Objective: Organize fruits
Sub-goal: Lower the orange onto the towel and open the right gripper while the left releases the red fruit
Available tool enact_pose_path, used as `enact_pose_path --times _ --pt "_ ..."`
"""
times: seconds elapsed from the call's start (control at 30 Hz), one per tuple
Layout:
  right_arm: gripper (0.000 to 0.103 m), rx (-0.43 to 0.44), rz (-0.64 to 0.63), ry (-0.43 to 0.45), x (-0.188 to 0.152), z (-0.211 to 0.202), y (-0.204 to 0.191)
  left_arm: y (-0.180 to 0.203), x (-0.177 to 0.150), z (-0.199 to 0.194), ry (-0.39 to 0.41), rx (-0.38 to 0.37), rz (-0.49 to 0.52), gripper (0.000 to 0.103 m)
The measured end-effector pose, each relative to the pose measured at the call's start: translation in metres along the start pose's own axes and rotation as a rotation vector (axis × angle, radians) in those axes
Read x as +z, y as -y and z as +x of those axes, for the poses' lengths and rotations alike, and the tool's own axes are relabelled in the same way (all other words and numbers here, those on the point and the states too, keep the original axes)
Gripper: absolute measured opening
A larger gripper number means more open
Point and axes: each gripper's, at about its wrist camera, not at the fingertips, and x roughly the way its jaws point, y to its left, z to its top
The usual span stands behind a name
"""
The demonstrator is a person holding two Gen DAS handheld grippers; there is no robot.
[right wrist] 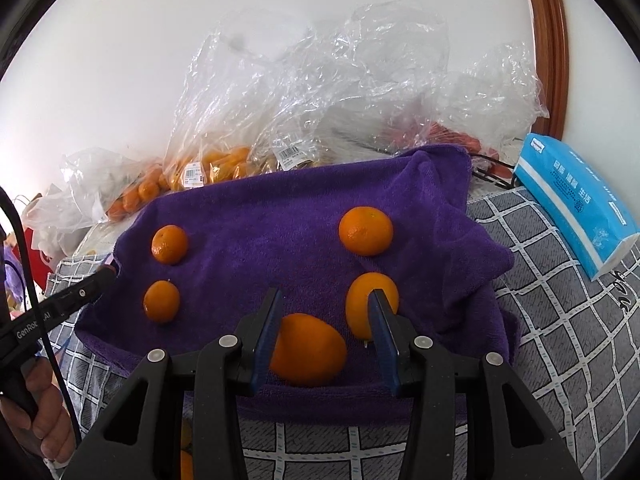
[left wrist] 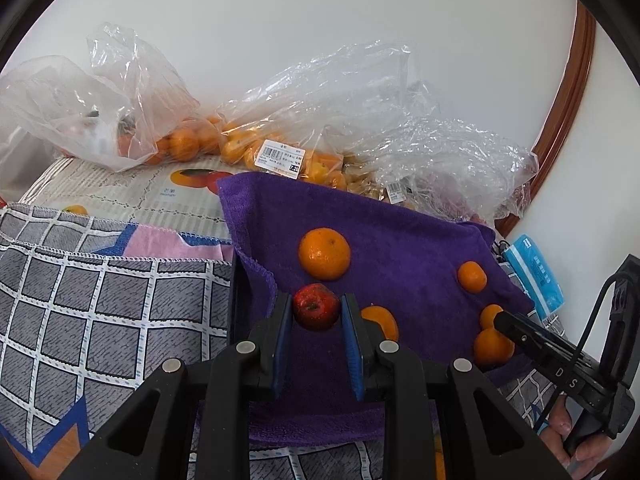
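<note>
My left gripper (left wrist: pixel 316 301) is shut on a small red fruit (left wrist: pixel 316 307), holding it just above a purple towel (left wrist: pixel 400 240). Several oranges lie loose on that towel; the biggest orange (left wrist: pixel 324 253) sits just beyond the red fruit. In the right wrist view my right gripper (right wrist: pixel 326 296) stands open low over the towel's (right wrist: pixel 260 220) near edge. An orange (right wrist: pixel 308 350) lies between its fingers, against the left pad and apart from the right one. Another orange (right wrist: pixel 370 304) is partly hidden behind the right finger. The left gripper's tip (right wrist: pixel 106 276) shows at the towel's left edge.
Clear plastic bags (left wrist: pixel 280 148) with several oranges line the white wall at the back. A blue tissue pack (right wrist: pixel 576 208) lies right of the towel. A grey checked cloth (left wrist: pixel 100 300) covers the surface around it. A brown wooden frame (right wrist: pixel 548 40) stands at the far right.
</note>
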Motion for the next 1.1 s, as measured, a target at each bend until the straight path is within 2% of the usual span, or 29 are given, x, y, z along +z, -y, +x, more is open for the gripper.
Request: enact_pose_path --times 0.37,0.57,0.87,1.1 --pt "0.048 0.003 0.029 0.029 0.002 -0.006 0.004 0.005 -0.005 0.009 -0.055 0.004 0.033 0.023" --pt "0.053 -0.002 0.042 0.048 0.002 -0.009 0.005 0.007 -0.006 0.010 -0.060 0.002 0.043 0.023" --pt "0.053 -0.032 0.008 0.047 0.002 -0.008 0.000 0.010 -0.005 0.010 -0.071 -0.014 0.048 0.024" --pt "0.054 -0.043 0.023 0.052 0.003 -0.010 0.004 0.010 -0.002 0.003 -0.047 -0.036 0.041 0.032"
